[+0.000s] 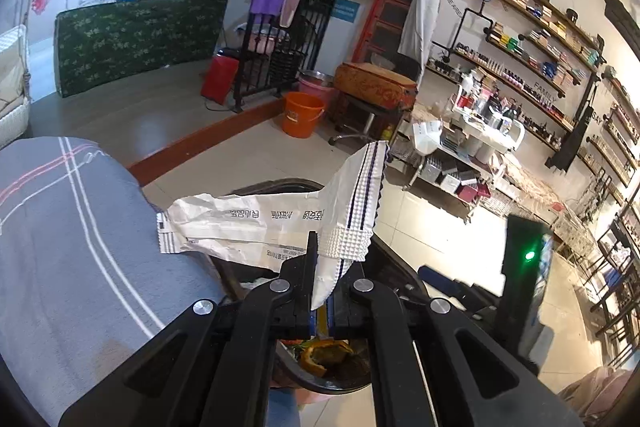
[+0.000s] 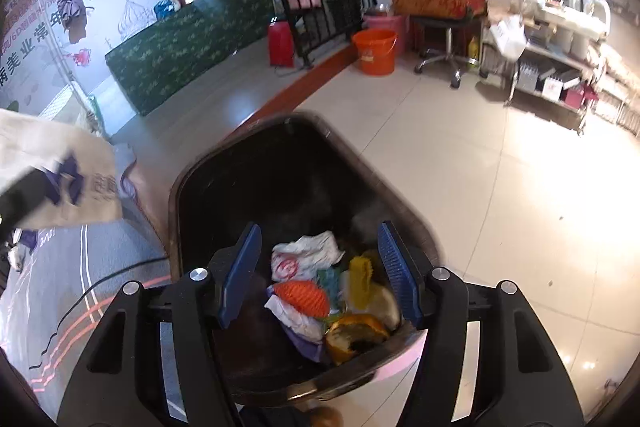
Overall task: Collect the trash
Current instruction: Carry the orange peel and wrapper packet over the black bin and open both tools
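1. Your left hand-held gripper point(image 1: 320, 291) is clamped on the white wrapper point(image 1: 272, 223), gripping it by the crimped end near the blue stripe.
2. The wrapper hangs in the air over the near rim of the black trash bin point(image 2: 192, 187), which stands on the tiled floor beside a grey striped cloth point(image 1: 80, 227). It is not inside yet.
3. Your right hand-held gripper point(image 2: 320, 275) has its jaws apart with nothing between them, right above the bin's contents: orange mesh point(image 2: 300, 297), crumpled paper point(image 2: 308, 251), fruit peel point(image 2: 356, 335).
4. Long axis of the wrapper runs roughly level, free end pointing toward the cloth side, crimped end bent upward. Printed side faces the left camera.
5. To do this step well, I judge: carry the free end past the rim before letting go, since it may otherwise catch on the edge.
6. Keep the right hand-held gripper clear of the drop path.
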Demonstrator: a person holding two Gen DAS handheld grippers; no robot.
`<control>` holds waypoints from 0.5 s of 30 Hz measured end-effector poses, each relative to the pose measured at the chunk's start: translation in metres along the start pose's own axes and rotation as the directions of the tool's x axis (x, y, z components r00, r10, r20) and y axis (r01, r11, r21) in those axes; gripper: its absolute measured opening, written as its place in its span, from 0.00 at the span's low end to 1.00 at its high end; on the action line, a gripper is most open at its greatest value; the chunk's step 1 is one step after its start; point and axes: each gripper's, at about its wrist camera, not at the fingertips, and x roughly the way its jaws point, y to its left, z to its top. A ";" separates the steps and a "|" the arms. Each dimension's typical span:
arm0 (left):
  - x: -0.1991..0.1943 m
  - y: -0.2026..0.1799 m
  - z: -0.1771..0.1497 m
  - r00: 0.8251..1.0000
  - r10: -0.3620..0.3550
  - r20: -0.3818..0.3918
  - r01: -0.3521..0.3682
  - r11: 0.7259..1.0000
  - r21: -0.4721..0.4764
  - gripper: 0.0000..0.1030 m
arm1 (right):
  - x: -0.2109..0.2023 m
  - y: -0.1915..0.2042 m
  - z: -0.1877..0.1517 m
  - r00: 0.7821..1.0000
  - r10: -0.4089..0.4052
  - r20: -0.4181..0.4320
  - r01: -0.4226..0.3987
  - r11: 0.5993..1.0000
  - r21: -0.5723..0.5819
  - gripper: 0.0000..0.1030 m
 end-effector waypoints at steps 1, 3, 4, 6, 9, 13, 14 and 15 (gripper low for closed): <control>0.004 -0.002 -0.001 1.000 -0.005 -0.009 0.005 1.000 0.000 0.04 | -0.004 -0.003 0.002 1.000 -0.006 0.012 0.006 1.000 0.001 0.59; 0.015 -0.007 -0.003 0.999 -0.019 -0.039 0.019 1.000 0.001 0.04 | -0.012 -0.011 0.006 0.999 -0.016 0.032 0.016 1.000 0.016 0.60; 0.020 -0.008 -0.004 0.998 -0.023 -0.051 0.023 1.000 0.001 0.04 | -0.015 -0.014 0.008 0.999 -0.023 0.039 0.022 0.999 0.024 0.60; 0.029 -0.013 -0.007 0.997 -0.030 -0.074 0.031 0.999 0.010 0.04 | -0.018 -0.018 0.011 0.998 -0.038 0.050 0.036 0.999 0.037 0.60; 0.040 -0.017 -0.011 0.993 -0.038 -0.114 0.041 0.999 0.025 0.04 | -0.025 -0.030 0.015 0.996 -0.055 0.063 0.051 0.996 0.068 0.60; 0.052 -0.020 -0.015 0.987 -0.056 -0.150 0.061 0.998 0.029 0.04 | -0.027 -0.040 0.019 0.994 -0.078 0.071 0.072 0.994 0.086 0.60; 0.054 -0.021 -0.016 0.986 -0.061 -0.154 0.066 0.997 0.030 0.04 | -0.027 -0.043 0.019 0.994 -0.079 0.071 0.073 0.993 0.095 0.60; 0.055 -0.023 -0.017 0.985 -0.062 -0.158 0.068 0.997 0.035 0.04 | -0.027 -0.045 0.020 0.994 -0.080 0.071 0.073 0.992 0.101 0.60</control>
